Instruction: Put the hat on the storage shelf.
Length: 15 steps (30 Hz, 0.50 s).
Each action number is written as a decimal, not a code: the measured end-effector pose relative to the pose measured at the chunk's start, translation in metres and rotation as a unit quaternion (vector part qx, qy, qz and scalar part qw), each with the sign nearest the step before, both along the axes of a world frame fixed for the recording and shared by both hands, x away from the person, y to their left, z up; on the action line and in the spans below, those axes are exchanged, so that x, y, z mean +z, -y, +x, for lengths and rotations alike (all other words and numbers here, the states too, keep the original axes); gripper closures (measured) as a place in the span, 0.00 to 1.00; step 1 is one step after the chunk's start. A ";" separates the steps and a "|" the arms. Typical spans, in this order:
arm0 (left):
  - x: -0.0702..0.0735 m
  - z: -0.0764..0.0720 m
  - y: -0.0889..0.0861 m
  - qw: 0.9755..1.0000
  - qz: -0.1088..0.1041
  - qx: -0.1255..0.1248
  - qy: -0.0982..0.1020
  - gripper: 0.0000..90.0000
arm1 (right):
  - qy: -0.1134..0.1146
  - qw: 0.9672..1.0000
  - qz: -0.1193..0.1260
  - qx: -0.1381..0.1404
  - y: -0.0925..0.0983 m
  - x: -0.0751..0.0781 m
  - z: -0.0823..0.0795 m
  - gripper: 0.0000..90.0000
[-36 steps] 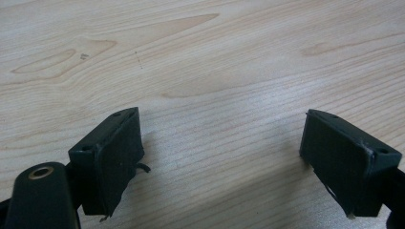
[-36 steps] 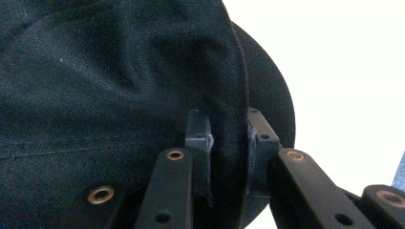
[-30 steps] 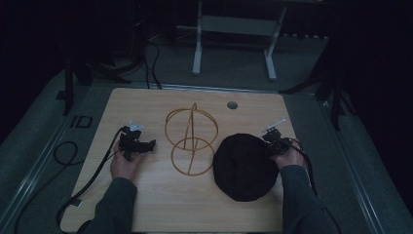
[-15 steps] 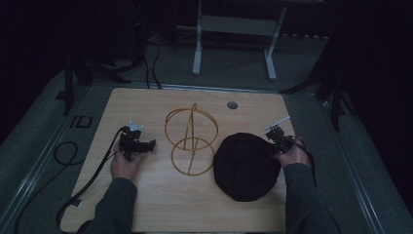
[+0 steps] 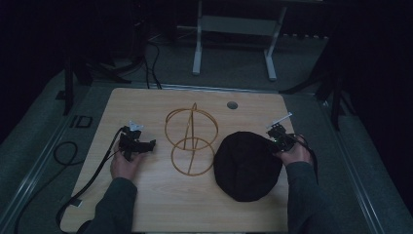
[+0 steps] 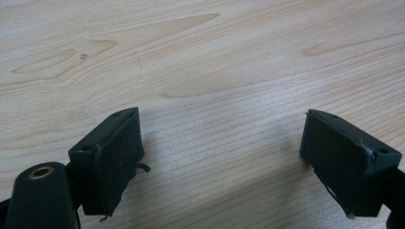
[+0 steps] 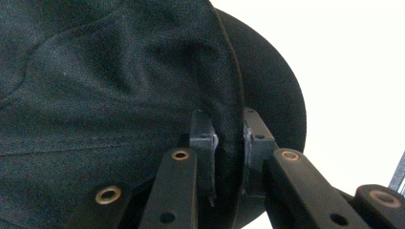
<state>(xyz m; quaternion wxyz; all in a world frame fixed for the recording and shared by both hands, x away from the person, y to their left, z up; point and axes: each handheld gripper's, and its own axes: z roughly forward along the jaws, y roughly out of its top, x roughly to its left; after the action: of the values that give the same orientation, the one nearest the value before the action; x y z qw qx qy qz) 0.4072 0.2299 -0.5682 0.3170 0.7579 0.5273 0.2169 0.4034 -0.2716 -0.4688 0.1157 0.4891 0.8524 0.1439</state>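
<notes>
A black cap (image 5: 246, 165) lies on the right half of the wooden table (image 5: 146, 204). My right gripper (image 5: 274, 142) is at the cap's right edge, shut on a fold of its fabric. In the right gripper view the pads (image 7: 204, 143) pinch the dark cloth of the cap (image 7: 95, 86) between them. A gold wire stand (image 5: 191, 141) made of rings stands at the table's middle. My left gripper (image 5: 148, 144) rests on the table left of the stand, jaws wide open; in the left gripper view my left gripper (image 6: 222, 148) has only bare wood between its pads.
A small round grommet (image 5: 232, 105) sits in the table near its far edge. A black cable (image 5: 92, 175) trails from the left gripper off the table's left front. A metal frame (image 5: 234, 44) stands on the floor beyond the table.
The right gripper has shifted slightly with the cap's edge in its hold. The left hand has stayed still.
</notes>
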 end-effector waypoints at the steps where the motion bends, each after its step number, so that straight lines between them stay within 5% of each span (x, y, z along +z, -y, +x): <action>1: 0.000 0.000 0.000 1.000 0.000 0.000 0.000 0.16 | 0.001 1.000 -0.001 0.001 0.000 0.001 0.000 0.88; 15: 0.000 0.000 0.000 1.000 0.000 0.000 0.000 0.16 | -0.001 1.000 0.003 0.002 0.010 0.019 -0.001 0.88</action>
<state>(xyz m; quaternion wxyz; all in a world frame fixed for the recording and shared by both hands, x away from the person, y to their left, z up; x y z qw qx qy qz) 0.4072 0.2299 -0.5682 0.3169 0.7579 0.5274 0.2169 0.4028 -0.2813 -0.4496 0.1135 0.4878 0.8532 0.1459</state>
